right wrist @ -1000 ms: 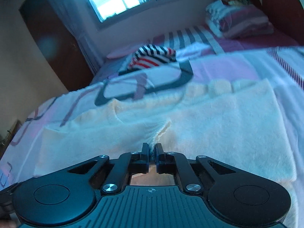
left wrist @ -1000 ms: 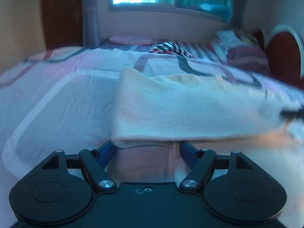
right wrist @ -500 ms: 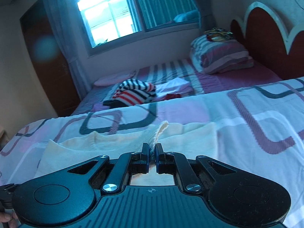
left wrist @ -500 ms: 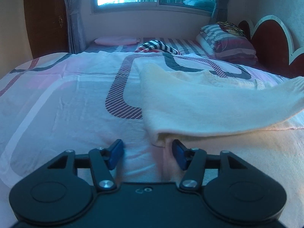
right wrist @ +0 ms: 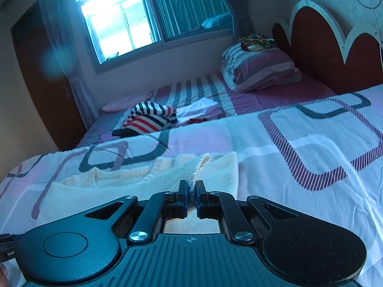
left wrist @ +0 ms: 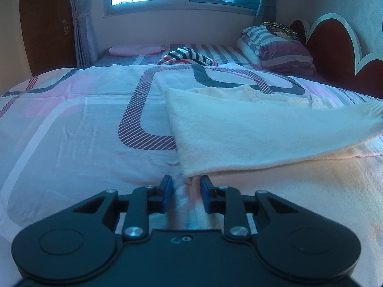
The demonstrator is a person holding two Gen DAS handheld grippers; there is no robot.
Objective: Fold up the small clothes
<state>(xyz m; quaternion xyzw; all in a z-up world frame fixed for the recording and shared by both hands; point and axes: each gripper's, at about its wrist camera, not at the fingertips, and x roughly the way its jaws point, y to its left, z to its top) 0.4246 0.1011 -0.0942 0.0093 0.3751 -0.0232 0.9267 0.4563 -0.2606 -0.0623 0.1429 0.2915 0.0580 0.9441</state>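
On the patterned bedspread (left wrist: 71,129), the right gripper (right wrist: 191,199) holds the cream garment (left wrist: 251,129) by its hem while the left gripper (left wrist: 184,191), jaws just narrowing around the near corner but not visibly pinching it, should clamp fully before both carry the fold over evenly.

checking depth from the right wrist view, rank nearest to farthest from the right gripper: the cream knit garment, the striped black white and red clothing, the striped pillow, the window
1. Cream knit garment: pinched in the right gripper, directly ahead.
2. Striped black, white and red clothing: farther up the bed, left of centre.
3. Striped pillow: by the headboard, upper right.
4. Window: on the far wall, upper left.
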